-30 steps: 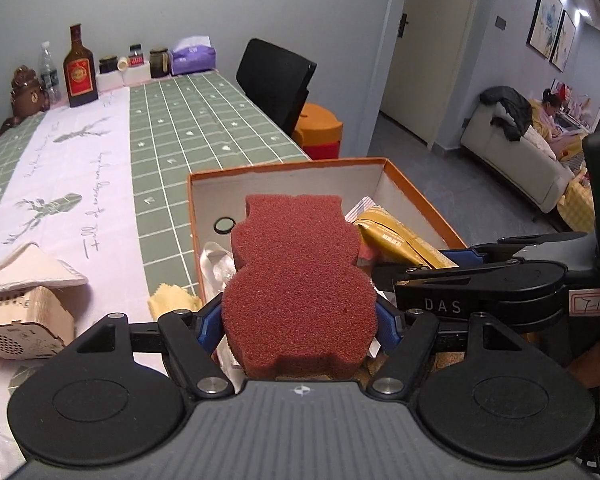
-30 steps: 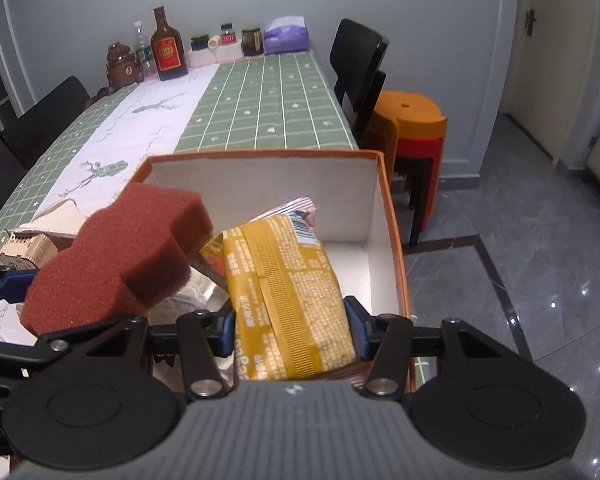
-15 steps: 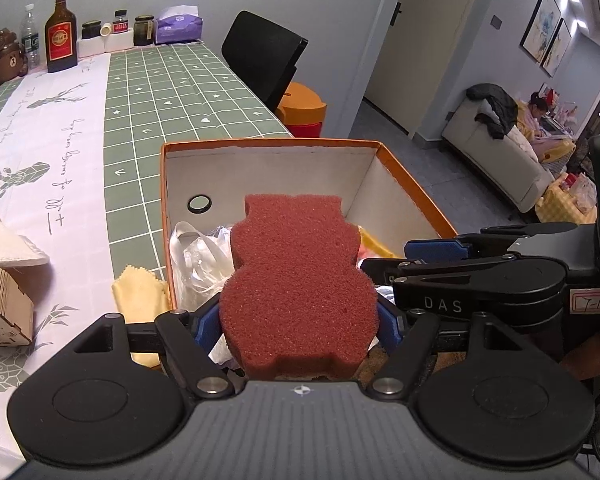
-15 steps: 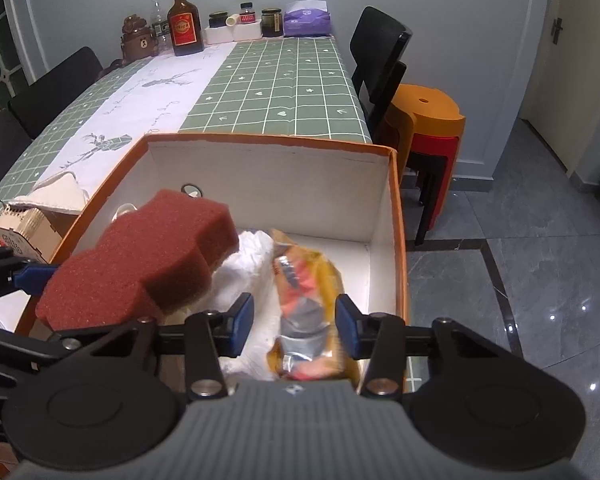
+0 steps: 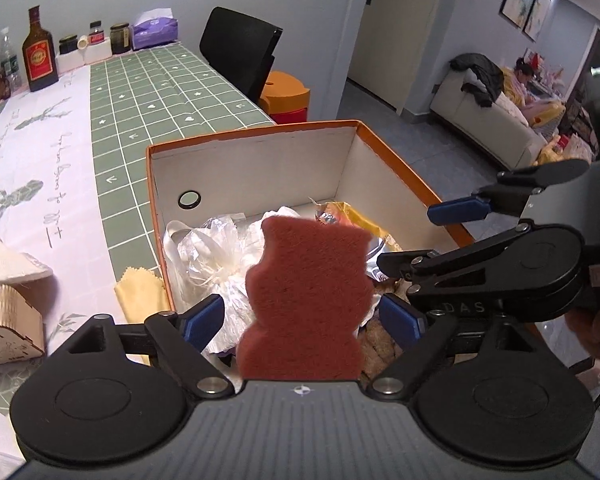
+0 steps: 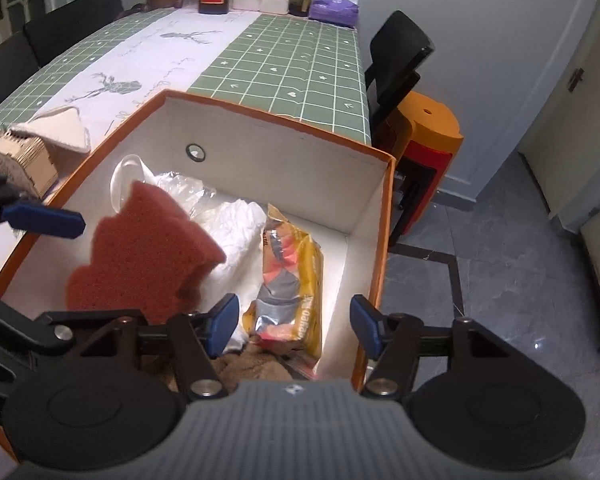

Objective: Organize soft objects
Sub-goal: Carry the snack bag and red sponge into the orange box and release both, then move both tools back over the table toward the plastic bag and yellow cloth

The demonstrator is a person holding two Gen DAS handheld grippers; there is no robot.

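Left wrist view puts the dark red, bear-shaped foam sponge (image 5: 306, 300) at lower centre, between my left jaws (image 5: 302, 318) and over the open orange cardboard box with white inside (image 5: 252, 168). Those jaws have just been opening and now stand wide, their blue pads (image 5: 202, 316) clear of the sponge on both sides, so it is loose and on its way down onto the crumpled clear plastic bags (image 5: 208, 252) below. I judge it very light, springy and rough enough not to slip; it would squash under a hard pinch, so the narrow waist between its two lobes is the place to take it, gently.

From the right wrist view the sponge (image 6: 144, 264) sits left of centre, tilted, and my right jaws (image 6: 294, 322) have also just been opening; they stand apart with nothing pressed between them, above the yellow foil snack packet (image 6: 292, 280) lying in the box (image 6: 268, 152).

Outward, the box stands on the green checked worktop (image 5: 148, 92), a folded yellow cloth (image 5: 140, 296) just beside its left wall.

Whether the sponge's underside already touches the bags is hidden by its own body. Something brown and fuzzy (image 6: 256, 364) at the box's near end is cut off by my gripper, and I cannot name it.
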